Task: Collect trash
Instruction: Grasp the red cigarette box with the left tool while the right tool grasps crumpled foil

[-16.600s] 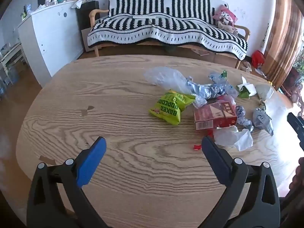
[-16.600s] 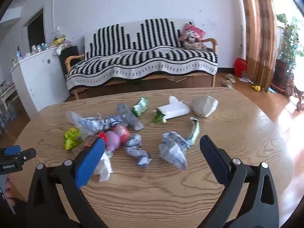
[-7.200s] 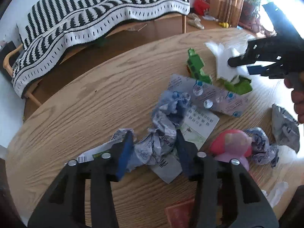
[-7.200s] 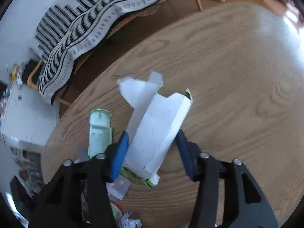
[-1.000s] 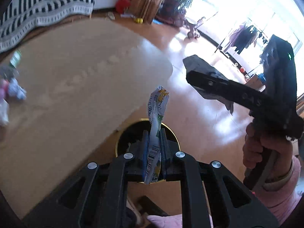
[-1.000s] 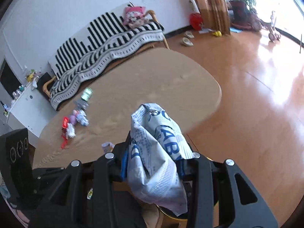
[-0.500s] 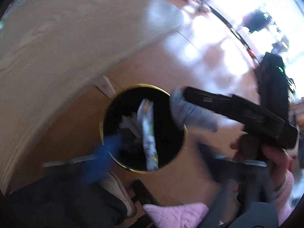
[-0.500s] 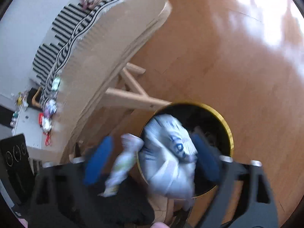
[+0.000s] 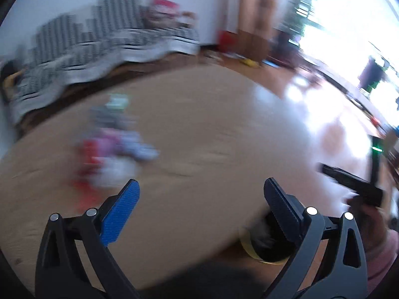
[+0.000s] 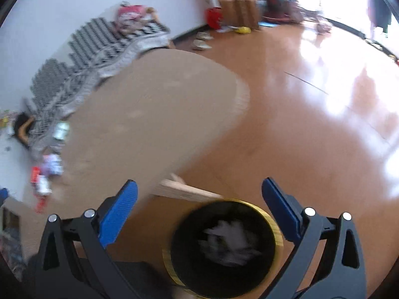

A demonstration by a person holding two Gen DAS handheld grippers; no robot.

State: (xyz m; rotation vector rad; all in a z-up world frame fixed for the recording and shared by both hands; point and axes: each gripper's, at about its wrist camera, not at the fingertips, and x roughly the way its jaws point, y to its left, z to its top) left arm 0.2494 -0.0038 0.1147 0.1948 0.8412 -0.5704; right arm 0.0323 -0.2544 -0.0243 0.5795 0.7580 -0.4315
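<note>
My left gripper (image 9: 200, 191) is open and empty above the near edge of the round wooden table (image 9: 199, 134). A blurred heap of trash (image 9: 112, 147) in red, pink, grey and green lies on the table to its upper left. My right gripper (image 10: 198, 193) is open and empty just above a black bin with a gold rim (image 10: 276, 234) on the floor. Crumpled grey and white trash (image 10: 229, 244) lies inside the bin. The bin's rim also shows in the left wrist view (image 9: 249, 249). The right gripper shows there too, at the far right (image 9: 349, 182).
A sofa with a black and white striped throw (image 9: 99, 42) stands behind the table. Brown curtains (image 10: 237, 0) and a bright window are at the right. The table's wooden leg (image 10: 187, 191) runs beside the bin. The floor (image 10: 311, 124) is bare wood.
Both grippers have opened and dropped their trash into the bin. The left gripper has swung up from the bin towards the table. The right gripper has tilted up a little.
</note>
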